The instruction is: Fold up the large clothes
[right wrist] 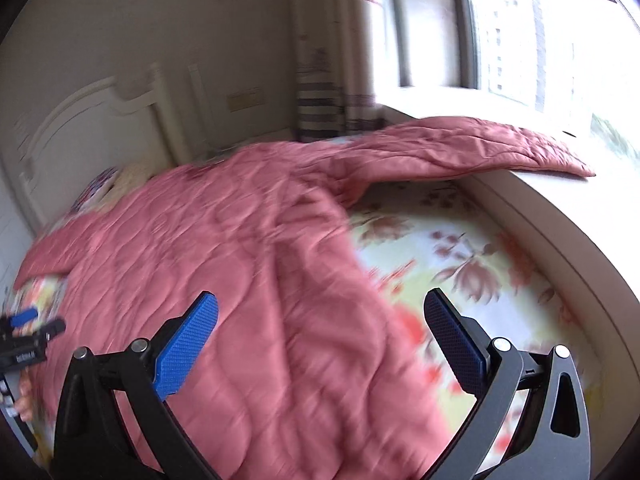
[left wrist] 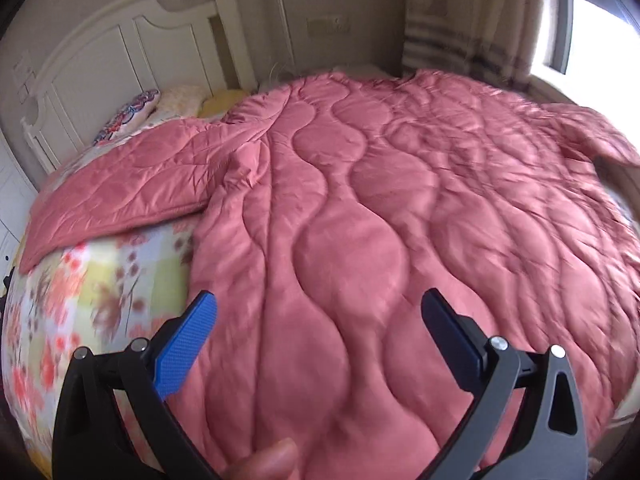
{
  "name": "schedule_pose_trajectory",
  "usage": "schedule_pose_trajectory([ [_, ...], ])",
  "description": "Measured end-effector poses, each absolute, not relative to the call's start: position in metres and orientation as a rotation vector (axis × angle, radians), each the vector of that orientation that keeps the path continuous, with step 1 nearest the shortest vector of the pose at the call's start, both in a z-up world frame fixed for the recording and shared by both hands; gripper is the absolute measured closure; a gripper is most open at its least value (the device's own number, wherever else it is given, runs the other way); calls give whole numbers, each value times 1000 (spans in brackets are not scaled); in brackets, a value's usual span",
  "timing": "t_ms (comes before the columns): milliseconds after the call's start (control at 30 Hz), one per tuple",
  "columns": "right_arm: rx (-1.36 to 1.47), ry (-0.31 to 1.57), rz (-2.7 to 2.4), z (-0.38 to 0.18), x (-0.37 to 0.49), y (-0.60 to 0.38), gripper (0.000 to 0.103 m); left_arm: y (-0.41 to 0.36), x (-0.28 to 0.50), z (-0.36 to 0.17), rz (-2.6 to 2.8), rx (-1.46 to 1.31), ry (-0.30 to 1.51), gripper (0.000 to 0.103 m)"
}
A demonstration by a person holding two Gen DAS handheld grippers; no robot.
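Our left gripper (left wrist: 318,304) hangs with its jaws spread wide and empty above the pink quilt (left wrist: 360,220). Our right gripper (right wrist: 320,306) is just as wide apart, nothing between its blue pads (right wrist: 184,344), over the quilt's near edge. We see the quilt sprawled across the floral bedsheet (right wrist: 460,256), one corner lying on the windowsill (right wrist: 520,184) and another reaching toward the white headboard (left wrist: 108,64), near the pillows (left wrist: 132,112).

Beige wall (right wrist: 120,40). White panelled headboard (left wrist: 100,60) at bed head. Floral sheet (right wrist: 460,256) on bed. Striped curtain (right wrist: 320,92) beside window (right wrist: 540,40); bright daylight. Pale sill (right wrist: 560,216) along bed's far side. Frames partly blurred.
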State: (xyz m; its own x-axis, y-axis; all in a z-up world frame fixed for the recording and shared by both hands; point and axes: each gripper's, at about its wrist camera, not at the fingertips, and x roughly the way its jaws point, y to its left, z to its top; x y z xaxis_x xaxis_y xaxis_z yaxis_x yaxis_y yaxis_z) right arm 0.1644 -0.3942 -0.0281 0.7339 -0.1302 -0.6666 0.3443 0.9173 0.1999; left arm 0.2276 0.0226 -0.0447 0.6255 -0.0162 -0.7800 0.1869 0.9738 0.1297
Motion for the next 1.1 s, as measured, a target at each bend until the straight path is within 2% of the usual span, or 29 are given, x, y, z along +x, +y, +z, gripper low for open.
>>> schedule_pose_trajectory([
  [133,495,719,-381,-38,218,-457,4,42,273,-60,-103,138,896,2],
  [367,770,682,-510,-69,276,-519,4,57,287,-82,-167,51,922,2],
  [400,790,670,-520,-72,281,-524,7,58,285,-83,-165,44,923,2],
  [433,807,650,-535,-74,285,-527,12,58,284,-83,-158,47,923,2],
  [500,808,617,-579,-74,295,-535,40,58,281,-83,-153,47,925,2],
  [533,802,596,-620,-73,296,-537,45,59,280,-83,-152,43,927,2],
  [600,790,562,-678,-66,296,-540,69,58,278,-82,-144,38,930,2],
  [667,666,532,-738,-46,305,-537,77,57,275,-82,-127,40,932,2],
  [867,-54,402,-623,27,356,-416,77,51,276,-80,-114,31,933,2],
  [933,-367,411,-481,18,371,-341,76,50,275,-80,-113,31,931,2],
  [1000,-676,437,-334,-15,374,-266,75,51,275,-79,-118,22,929,2],
  [1033,-809,481,-248,-39,373,-236,70,52,275,-79,-119,19,928,2],
  [1100,-944,599,-130,-80,372,-201,44,52,274,-79,-120,20,927,2],
])
